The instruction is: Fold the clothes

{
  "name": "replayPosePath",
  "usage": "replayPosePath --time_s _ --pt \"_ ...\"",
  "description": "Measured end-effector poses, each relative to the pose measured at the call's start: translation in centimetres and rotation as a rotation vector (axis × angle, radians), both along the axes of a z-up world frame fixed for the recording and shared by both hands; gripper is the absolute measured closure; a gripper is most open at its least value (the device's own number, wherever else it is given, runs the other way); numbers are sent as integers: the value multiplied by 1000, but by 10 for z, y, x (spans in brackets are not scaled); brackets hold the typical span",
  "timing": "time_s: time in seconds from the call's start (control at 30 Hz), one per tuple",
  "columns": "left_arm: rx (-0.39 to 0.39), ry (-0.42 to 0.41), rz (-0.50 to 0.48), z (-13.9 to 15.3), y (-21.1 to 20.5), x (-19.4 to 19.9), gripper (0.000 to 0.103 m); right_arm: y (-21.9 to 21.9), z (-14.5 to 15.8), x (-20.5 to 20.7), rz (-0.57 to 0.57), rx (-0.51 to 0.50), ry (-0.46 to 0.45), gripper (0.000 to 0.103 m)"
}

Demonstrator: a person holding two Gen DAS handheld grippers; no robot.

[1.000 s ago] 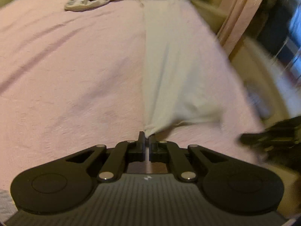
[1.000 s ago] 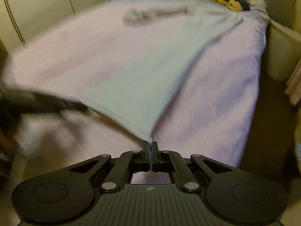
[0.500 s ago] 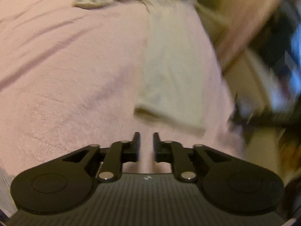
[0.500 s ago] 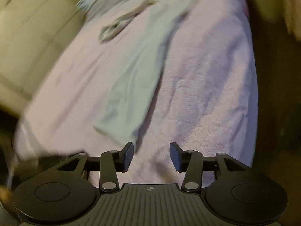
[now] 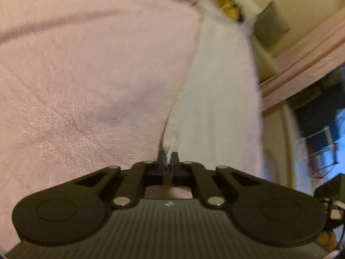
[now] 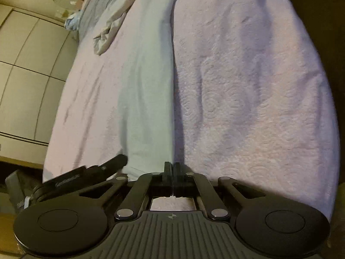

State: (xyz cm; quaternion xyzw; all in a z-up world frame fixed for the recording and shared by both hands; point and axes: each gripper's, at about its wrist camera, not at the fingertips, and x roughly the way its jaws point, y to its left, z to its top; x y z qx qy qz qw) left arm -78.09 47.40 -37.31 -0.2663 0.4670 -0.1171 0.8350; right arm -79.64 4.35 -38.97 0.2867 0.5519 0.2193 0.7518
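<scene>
A: The long pale white cotton garment (image 5: 217, 99) lies as 1 narrow strip down the fluffy pink blanket (image 5: 86, 86) covering the bed, its near end at the bed's foot. Is it gripped?

B: At both near corners, as far as I can judge. The black left gripper (image 5: 168, 158) has its 2 fingers pinched together on a tuft of white cloth at the strip's left corner. The black right gripper (image 6: 173, 168) has its fingers pressed together at the strip's right edge (image 6: 151, 86) — a thin pale sliver shows between them, so it looks clamped on the hem, though the cloth there is mostly hidden.

A: How to do this fold well?

B: My judgement: keep both corners level and the hem taut between them, so the strip stays straight — then carry the near end up the bed toward the far end, lining up the edges before letting go. Uneven pull would skew it.

A: And the pose?

B: Both grippers sit low at the bed's foot, pointing along the strip. The left one (image 6: 97, 170) shows just beside the right. Farther up lie a crumpled beige garment (image 6: 112, 26) and a yellow and black item (image 5: 226, 6).
</scene>
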Motion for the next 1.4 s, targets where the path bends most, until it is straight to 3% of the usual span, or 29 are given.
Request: replayPosePath --time_s 0.1,0.2,0.23,0.3,0.4,0.47,0.53,0.67,0.93,1.07,1.13,1.23,1.4 --pt "-15 -40 -11 11 2 -26 101 -6 23 -12 36 -35 -53 103" --pt "41 50 -19 -26 -8 -38 100 4 -3 -20 76 -126 -20 103" --pt "38 41 2 -31 -8 -41 100 7 -12 -20 87 -142 -23 103" --pt "54 21 5 -25 -12 -40 100 10 -14 -13 100 -132 -18 103" --pt "140 23 -44 -14 -26 -36 97 12 -6 -3 131 -138 16 102" --pt "180 31 -59 -1 -33 -34 94 15 14 7 170 -216 -10 80" --pt "200 23 -48 12 -34 -32 90 17 35 18 209 -298 -40 67" --pt "197 -29 58 42 -23 -20 86 21 73 50 233 -468 -204 67" --pt "304 43 156 37 -15 90 84 62 79 124 438 -596 -461 67" --pt "347 86 189 30 -14 148 83 90 58 179 487 -616 -462 67" --pt "368 108 206 27 -13 177 82 101 48 213 492 -615 -420 67" --pt "399 141 230 23 -12 221 80 103 48 262 469 -609 -372 67" --pt "410 176 283 15 2 283 74 111 51 338 466 -634 -400 67"
